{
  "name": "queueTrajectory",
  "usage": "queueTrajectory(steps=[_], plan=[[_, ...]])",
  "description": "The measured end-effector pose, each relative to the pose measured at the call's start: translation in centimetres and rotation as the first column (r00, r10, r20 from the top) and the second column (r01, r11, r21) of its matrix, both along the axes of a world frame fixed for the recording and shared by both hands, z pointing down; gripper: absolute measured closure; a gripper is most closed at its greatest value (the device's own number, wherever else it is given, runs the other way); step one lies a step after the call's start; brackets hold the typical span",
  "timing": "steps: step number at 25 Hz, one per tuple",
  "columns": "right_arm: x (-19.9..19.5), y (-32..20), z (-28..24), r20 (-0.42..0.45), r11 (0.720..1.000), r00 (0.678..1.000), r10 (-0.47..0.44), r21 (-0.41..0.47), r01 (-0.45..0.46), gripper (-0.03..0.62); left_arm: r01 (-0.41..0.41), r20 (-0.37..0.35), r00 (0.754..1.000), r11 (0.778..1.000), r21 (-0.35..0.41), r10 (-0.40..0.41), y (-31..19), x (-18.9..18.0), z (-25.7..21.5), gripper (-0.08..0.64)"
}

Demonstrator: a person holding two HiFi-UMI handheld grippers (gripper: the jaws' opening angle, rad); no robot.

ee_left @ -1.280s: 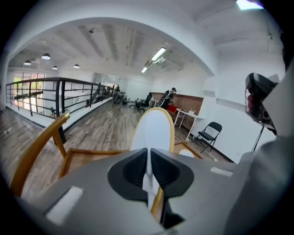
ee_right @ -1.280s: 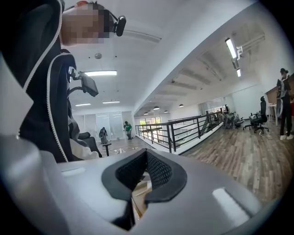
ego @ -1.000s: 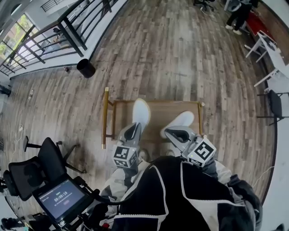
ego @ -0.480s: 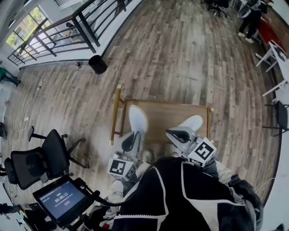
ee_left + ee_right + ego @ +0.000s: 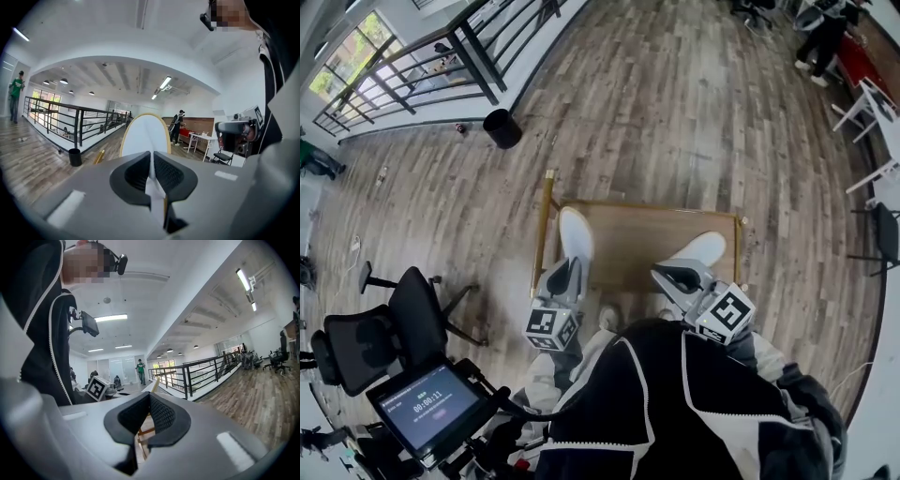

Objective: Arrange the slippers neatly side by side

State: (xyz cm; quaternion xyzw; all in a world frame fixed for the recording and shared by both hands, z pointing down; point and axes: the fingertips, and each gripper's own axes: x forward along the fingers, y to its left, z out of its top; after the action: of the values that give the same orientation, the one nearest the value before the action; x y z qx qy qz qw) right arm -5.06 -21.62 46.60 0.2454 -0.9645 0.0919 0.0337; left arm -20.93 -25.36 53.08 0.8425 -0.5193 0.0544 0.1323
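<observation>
Clamping a slipper (image 5: 145, 133) by its heel in my left tongs (image 5: 151, 163), right tongs (image 5: 150, 405) closed empty, I judge it light and floppy.

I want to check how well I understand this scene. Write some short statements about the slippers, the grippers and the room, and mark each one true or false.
1. The left slipper and the right slipper are both white. True.
2. The left gripper is empty. False: its jaws are shut on the left slipper.
3. A black bin stands on the floor near the railing. True.
4. The two slippers touch each other. False: they are apart over the wooden table, and the right gripper holds the right slipper.
</observation>
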Motion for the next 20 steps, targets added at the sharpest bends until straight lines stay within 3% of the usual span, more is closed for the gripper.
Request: queueTrajectory(steps=[6,14,20], plan=[[0.9,-0.8,0.5,-0.023,0.998,0.998,0.06,-0.016,-0.06,0.588,0.052,0.04,0.998,0.991,-0.127,-0.047,-4.3,-2.4,6.9,0.531],[2.1,0.8,0.4,-0.061,0.989,0.988,0.143,-0.018,-0.145,0.588,0.076,0.086,0.995,0.948,-0.31,-0.051,-6.6,-2.9,16.0,0.531],[3.2,2.1,0.5,-0.082,0.979,0.977,0.196,-0.032,-0.199,0.588,0.088,0.106,0.993,0.929,-0.361,-0.053,-7.9,-2.7,18.4,0.531]])
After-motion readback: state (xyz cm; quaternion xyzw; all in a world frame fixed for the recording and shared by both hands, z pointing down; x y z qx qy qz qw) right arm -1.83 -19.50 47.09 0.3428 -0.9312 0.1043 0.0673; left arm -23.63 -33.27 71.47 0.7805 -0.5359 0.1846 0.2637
